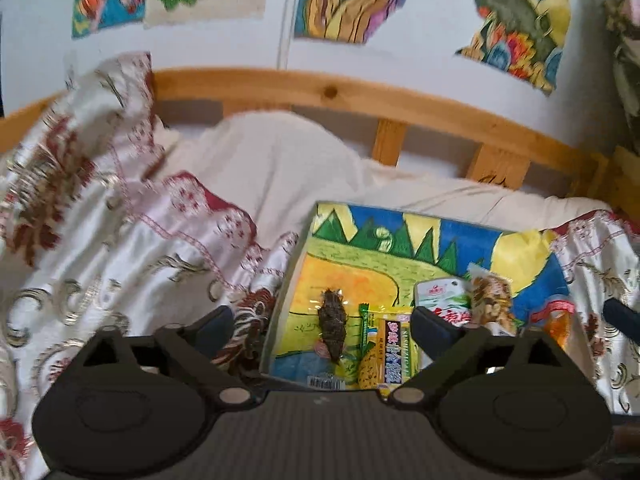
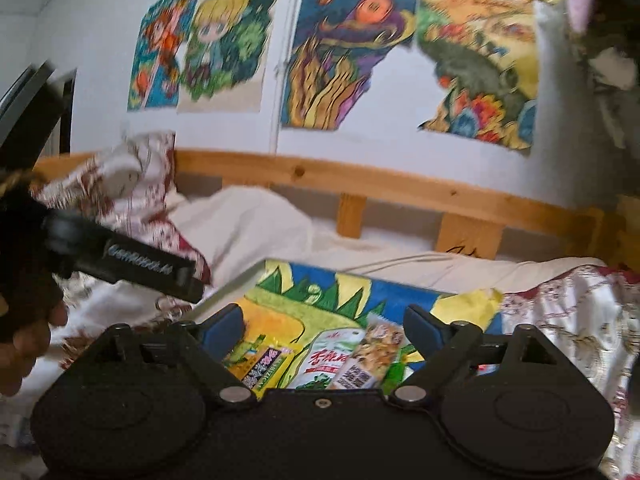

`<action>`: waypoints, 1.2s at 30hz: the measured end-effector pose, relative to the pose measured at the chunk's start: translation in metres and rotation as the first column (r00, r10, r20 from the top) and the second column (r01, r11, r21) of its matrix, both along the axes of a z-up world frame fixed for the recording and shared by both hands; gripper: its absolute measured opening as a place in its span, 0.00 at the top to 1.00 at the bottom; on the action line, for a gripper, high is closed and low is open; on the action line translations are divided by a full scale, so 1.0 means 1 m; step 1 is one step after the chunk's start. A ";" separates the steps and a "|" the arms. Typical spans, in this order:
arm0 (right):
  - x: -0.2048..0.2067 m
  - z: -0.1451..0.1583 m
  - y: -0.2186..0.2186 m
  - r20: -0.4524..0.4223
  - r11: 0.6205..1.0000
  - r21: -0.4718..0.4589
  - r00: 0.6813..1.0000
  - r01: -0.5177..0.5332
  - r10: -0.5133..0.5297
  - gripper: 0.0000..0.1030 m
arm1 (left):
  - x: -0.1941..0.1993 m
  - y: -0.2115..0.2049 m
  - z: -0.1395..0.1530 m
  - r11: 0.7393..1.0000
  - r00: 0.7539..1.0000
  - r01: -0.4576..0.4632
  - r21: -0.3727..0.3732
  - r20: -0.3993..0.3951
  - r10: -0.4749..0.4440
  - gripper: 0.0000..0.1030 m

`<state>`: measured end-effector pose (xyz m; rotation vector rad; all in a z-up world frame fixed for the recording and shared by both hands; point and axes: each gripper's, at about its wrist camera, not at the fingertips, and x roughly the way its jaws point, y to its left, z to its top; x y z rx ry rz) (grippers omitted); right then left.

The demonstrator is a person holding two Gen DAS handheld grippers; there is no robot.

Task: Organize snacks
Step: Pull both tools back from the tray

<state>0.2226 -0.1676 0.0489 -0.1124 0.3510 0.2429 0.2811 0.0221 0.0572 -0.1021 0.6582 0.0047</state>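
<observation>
Holding nothing — two grippers, left gripper [image 1: 325, 326], right gripper [image 2: 323, 326], splayed above painted board [image 1: 360, 236]

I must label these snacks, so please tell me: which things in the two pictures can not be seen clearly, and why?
- Yellow packet: left wrist view, lower end behind the left gripper; print blurred.
- White packet: right wrist view, bottom behind the right gripper.
- Red-orange packet: left wrist view, partly hidden by the gripper body; kind unclear.
- Wall drawings: motion blur.

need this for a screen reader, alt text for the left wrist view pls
The open left gripper hangs empty above snack packets lined up on a colourful painted board. The board lies on a patterned bedspread before a wooden bed rail.
</observation>
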 end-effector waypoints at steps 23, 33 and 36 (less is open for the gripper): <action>-0.149 0.066 -0.069 0.077 0.997 0.026 0.994 0.072 -0.073 0.01 | -0.175 -0.027 0.035 1.000 0.982 -0.012 0.011 0.190 0.010 0.01; -0.188 0.049 -0.071 0.020 0.995 0.053 0.996 0.089 -0.090 0.01 | -0.220 -0.024 0.023 0.999 0.985 -0.028 0.039 0.174 0.021 0.01; -0.195 0.045 -0.071 -0.002 0.994 0.056 0.995 0.098 -0.098 0.01 | -0.229 -0.023 0.017 0.998 0.987 -0.031 0.050 0.158 0.023 0.01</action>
